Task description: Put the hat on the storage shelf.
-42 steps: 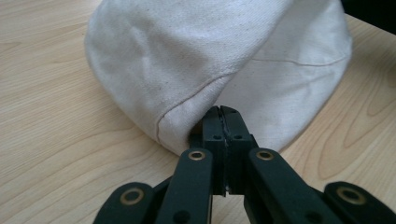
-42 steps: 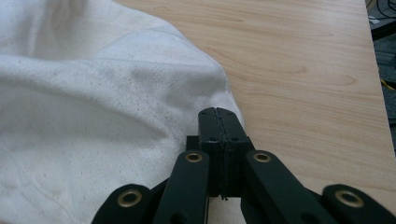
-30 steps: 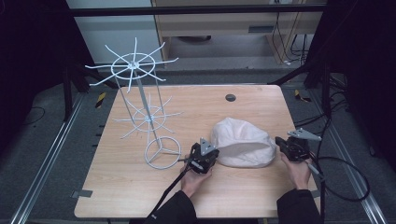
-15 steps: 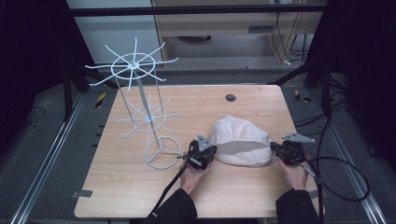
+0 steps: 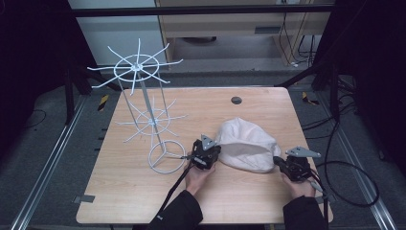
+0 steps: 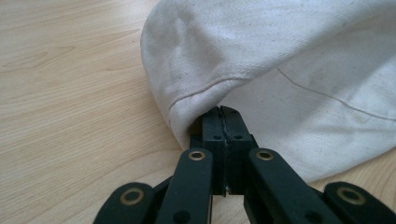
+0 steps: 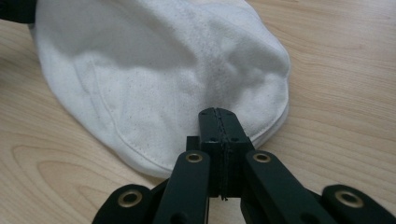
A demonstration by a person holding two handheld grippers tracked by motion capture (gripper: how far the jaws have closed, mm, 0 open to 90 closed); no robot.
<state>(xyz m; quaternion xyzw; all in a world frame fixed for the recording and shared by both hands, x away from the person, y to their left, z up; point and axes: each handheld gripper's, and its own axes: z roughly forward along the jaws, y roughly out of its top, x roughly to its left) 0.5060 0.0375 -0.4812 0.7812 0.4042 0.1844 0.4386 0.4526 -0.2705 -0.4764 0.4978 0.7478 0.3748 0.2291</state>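
Two tongs work a soft white cotton cap on the pale wooden table. We see the left tongs, jaws pressed together, tips tucked under its rim. The right tongs, likewise closed, rest against the brim opposite; whether either pinches cloth, we cannot tell. A white wire rack stands beyond the left tongs.

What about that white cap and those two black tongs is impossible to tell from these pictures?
- Left gripper view: the left tongs tuck under the white cap; its brim hides any pinched cloth.
- Right gripper view: the right tongs overlap the cap; contact unclear.
- High view: the small dark disc is too small to identify.
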